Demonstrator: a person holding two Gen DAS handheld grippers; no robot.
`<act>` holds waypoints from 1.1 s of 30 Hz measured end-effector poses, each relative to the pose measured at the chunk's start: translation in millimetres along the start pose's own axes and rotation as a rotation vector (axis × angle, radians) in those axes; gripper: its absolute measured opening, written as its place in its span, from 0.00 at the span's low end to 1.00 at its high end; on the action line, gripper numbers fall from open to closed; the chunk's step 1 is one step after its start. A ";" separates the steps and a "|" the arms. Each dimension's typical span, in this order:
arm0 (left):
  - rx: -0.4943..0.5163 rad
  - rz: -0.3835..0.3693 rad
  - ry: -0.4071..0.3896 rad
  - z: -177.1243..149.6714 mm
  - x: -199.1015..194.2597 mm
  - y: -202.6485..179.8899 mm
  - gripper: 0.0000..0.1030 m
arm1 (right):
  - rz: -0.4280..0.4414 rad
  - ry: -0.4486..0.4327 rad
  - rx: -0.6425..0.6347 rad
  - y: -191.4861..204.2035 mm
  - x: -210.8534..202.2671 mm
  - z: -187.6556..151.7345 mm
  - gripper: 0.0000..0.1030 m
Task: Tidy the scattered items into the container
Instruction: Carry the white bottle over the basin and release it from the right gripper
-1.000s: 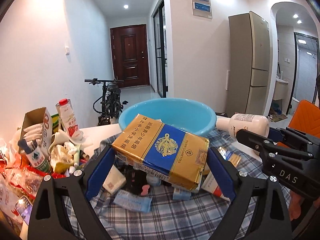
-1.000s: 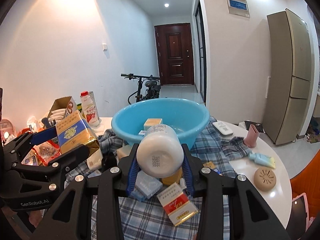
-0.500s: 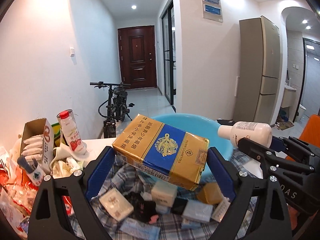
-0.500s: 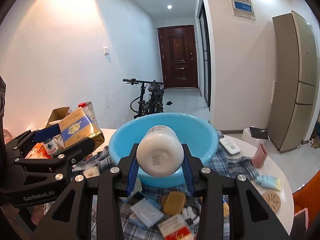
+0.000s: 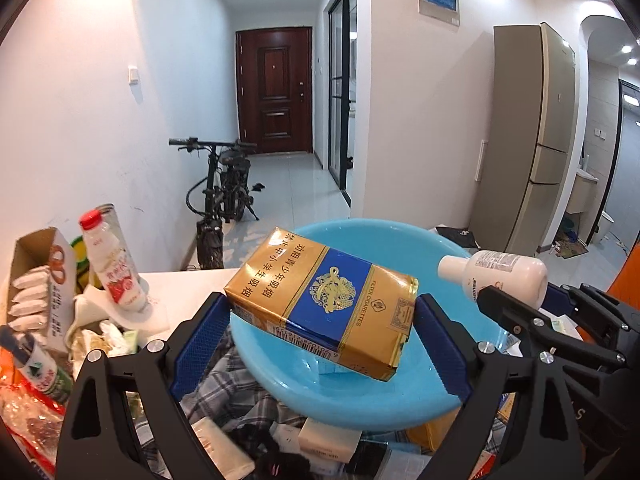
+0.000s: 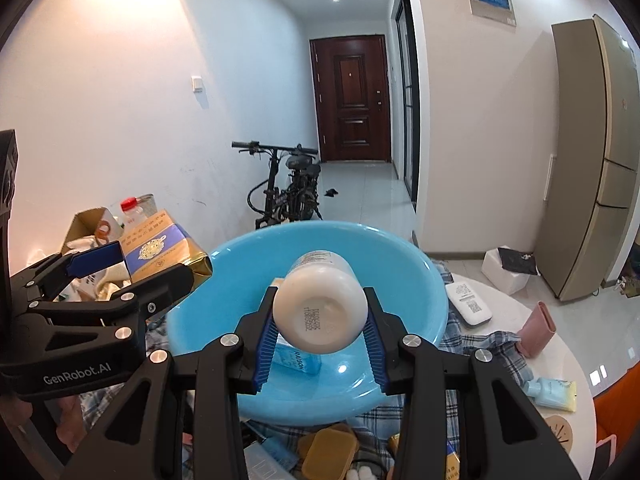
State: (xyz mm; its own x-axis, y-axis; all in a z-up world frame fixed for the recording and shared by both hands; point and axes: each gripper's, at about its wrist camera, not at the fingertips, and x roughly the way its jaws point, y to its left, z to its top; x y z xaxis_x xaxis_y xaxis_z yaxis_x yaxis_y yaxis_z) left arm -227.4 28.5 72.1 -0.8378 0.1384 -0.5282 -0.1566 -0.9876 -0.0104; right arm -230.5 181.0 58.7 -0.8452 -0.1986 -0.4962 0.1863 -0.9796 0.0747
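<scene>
- Plainly, the step in hand was the drop-off: both grippers carried a load and hung over the basin (image 5: 472,396), the container for the tidy-up.
- The left gripper (image 5: 322,322) held the carton (image 5: 320,300), a gold and blue cigarette pack, clamped across its long axis between the blue pads (image 5: 200,344), tilted and raised above the basin's near left rim.
- The right gripper (image 6: 320,316) gripped the bottle (image 6: 320,312) by its white body, base toward the camera and cap pointing forward over the bowl.
- In the left view the bottle (image 5: 496,274) sat to the right of the carton, apart from it.
- Inside the basin a small blue box (image 6: 298,358) already lay on the floor, just below the bottle.
- Judged from this, the next move called for lowering each load past the rim and then widening the jaws; the carton seemed to need a shift further inward first, since part of it hung over the rim.
- Releasing one at a time looked wiser, so bottle and carton would not knock together.
- More clutter remained on the checked cloth (image 6: 476,340) in front of the basin, including brown pads (image 6: 328,450), so the task looked far from done.
</scene>
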 end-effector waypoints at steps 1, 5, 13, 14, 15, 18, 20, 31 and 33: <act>0.004 0.000 0.008 -0.8 3.7 -0.8 0.89 | -0.001 0.006 0.003 -1.9 4.4 -1.7 0.40; 0.015 0.009 0.020 -2.9 9.9 -4.3 0.89 | 0.005 0.018 0.016 -6.6 15.4 -5.8 0.40; 0.012 0.013 0.014 -0.7 9.5 -7.0 0.89 | -0.009 0.008 -0.001 -3.3 16.5 -6.8 0.41; 0.010 0.014 0.015 -0.3 9.4 -6.2 0.89 | -0.006 0.007 0.000 -2.4 16.7 -7.1 0.41; 0.008 0.016 0.014 0.1 9.1 -5.5 0.89 | -0.005 0.006 -0.001 -2.2 16.5 -7.4 0.41; 0.005 0.020 0.010 1.5 8.7 -4.0 0.89 | -0.008 0.002 -0.013 0.9 15.9 -8.5 0.41; 0.008 0.029 0.004 1.5 7.6 -3.9 0.89 | -0.010 0.000 -0.018 1.8 15.9 -9.1 0.41; -0.003 0.047 0.008 1.2 10.6 0.7 0.89 | -0.015 -0.004 -0.026 1.9 15.2 -10.5 0.40; -0.006 0.052 0.006 1.6 10.0 1.6 0.89 | -0.018 -0.002 -0.030 2.2 15.8 -11.2 0.40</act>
State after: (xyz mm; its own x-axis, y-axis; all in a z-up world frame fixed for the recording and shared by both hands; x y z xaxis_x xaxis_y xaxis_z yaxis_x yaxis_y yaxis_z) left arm -236.9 28.4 68.1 -0.8415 0.0868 -0.5332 -0.1102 -0.9938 0.0120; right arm -237.8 176.0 41.3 -0.8493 -0.1813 -0.4957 0.1863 -0.9817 0.0399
